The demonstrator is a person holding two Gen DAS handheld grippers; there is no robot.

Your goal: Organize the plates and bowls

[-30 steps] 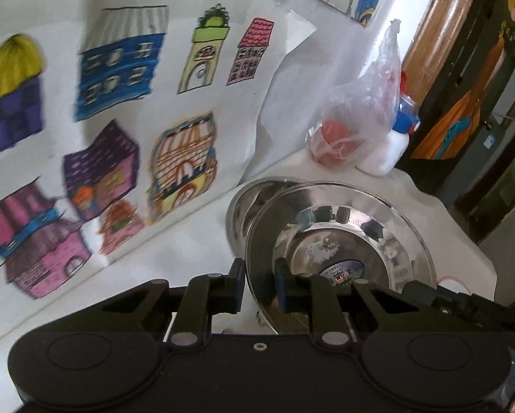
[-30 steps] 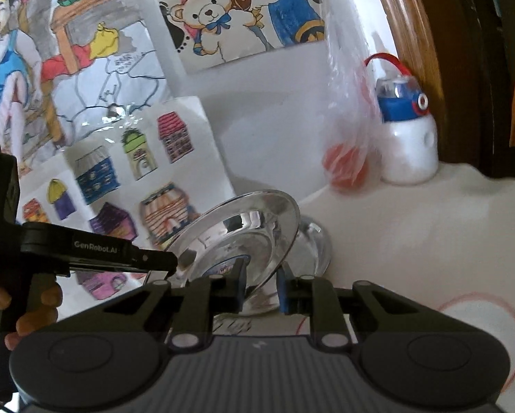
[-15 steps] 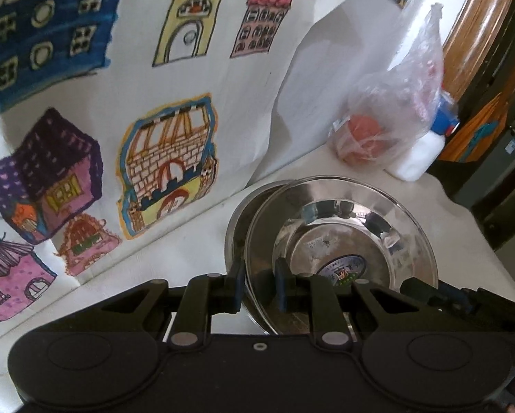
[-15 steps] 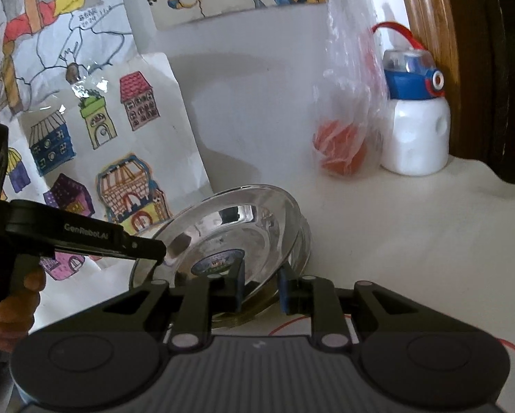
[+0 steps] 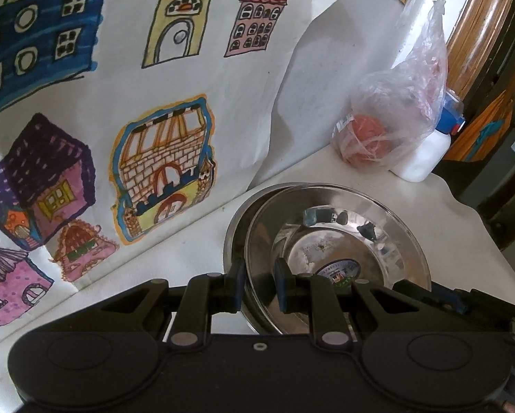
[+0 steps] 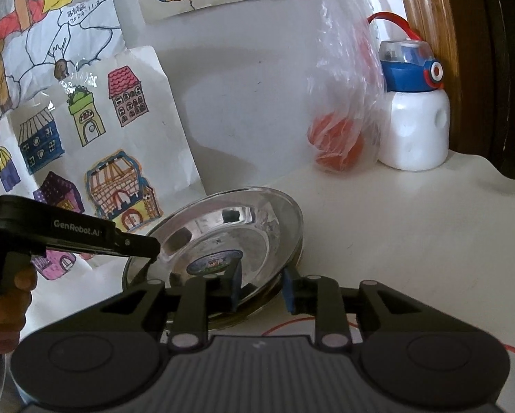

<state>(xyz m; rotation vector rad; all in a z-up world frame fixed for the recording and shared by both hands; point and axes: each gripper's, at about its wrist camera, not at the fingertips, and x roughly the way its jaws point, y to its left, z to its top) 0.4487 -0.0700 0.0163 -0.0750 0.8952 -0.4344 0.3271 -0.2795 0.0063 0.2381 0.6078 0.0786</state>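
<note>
A shiny steel plate (image 5: 336, 237) with a round sticker in its middle rests, slightly off-centre, on a second steel plate (image 5: 235, 220) on the white table. My left gripper (image 5: 259, 285) is shut on the top plate's near-left rim; in the right wrist view the left gripper (image 6: 152, 247) comes in from the left. My right gripper (image 6: 263, 287) straddles the near rim of the top plate (image 6: 223, 230). Its jaws are opening, and the right pad stands clear of the rim. The lower plate (image 6: 223, 320) peeks out underneath.
A clear plastic bag (image 6: 343, 130) with orange-red fruit and a white bottle with a blue lid (image 6: 414, 117) stand at the back by the wall. Children's drawings (image 5: 161, 158) lean against the wall on the left. The table edge (image 5: 491, 241) drops off at right.
Both grippers have carried the tilted plate down and forward onto the lower plate. The right gripper's jaws have spread away from the rim; the left stays clamped.
</note>
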